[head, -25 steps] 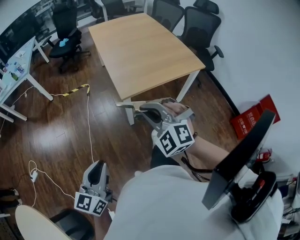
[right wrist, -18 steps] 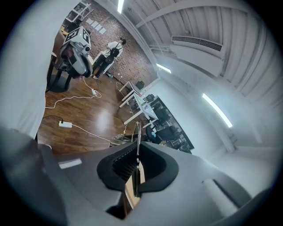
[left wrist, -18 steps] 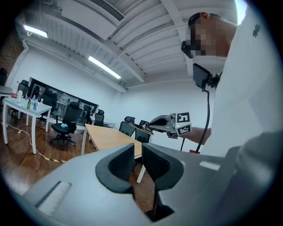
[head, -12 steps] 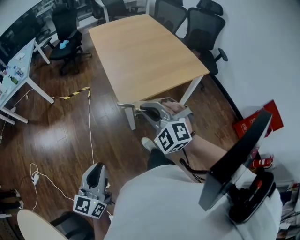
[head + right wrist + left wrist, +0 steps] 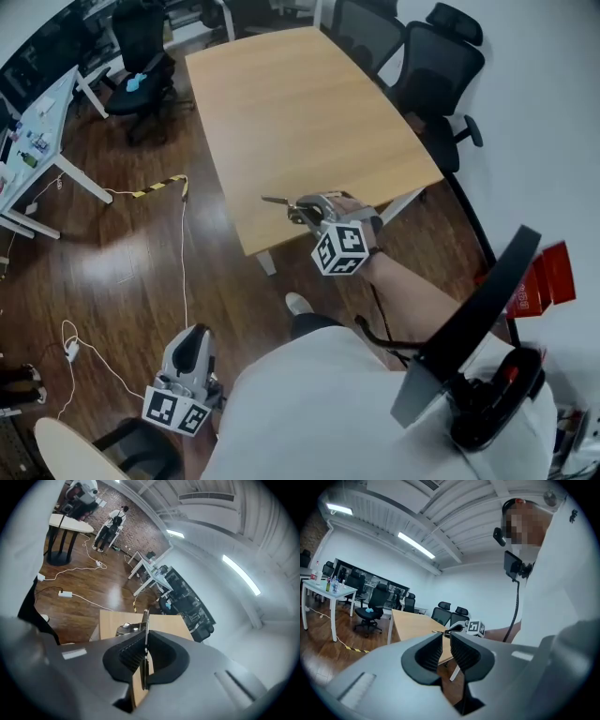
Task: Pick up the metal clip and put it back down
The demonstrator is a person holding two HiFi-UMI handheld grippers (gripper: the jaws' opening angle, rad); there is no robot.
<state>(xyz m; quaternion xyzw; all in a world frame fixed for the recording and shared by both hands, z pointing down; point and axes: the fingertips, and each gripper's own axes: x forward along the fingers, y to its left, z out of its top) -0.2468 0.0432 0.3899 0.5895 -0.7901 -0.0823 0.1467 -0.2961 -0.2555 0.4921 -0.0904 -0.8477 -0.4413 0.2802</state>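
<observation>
My right gripper [image 5: 300,211] hovers just above the near edge of the light wooden table [image 5: 309,112], shut on the metal clip [image 5: 277,201]. The clip's thin end sticks out to the left of the jaws. In the right gripper view the clip [image 5: 146,620] runs as a narrow metal strip between the two pads and out past them, over the table [image 5: 110,620]. My left gripper [image 5: 194,332] hangs low beside my leg over the wooden floor. Its jaws stand together with nothing between them. The left gripper view shows the table [image 5: 412,620] and the right gripper's marker cube [image 5: 474,628].
Black office chairs [image 5: 436,75] stand behind and to the right of the table, another [image 5: 141,47] at far left. A white desk [image 5: 37,131] with small items stands at left. Cables [image 5: 178,253] and striped tape [image 5: 159,185] lie on the floor. My shoe [image 5: 298,303] is below the table's edge.
My right gripper has moved forward with the clip, from in front of the table to over its near edge. The left gripper has stayed low at my side.
</observation>
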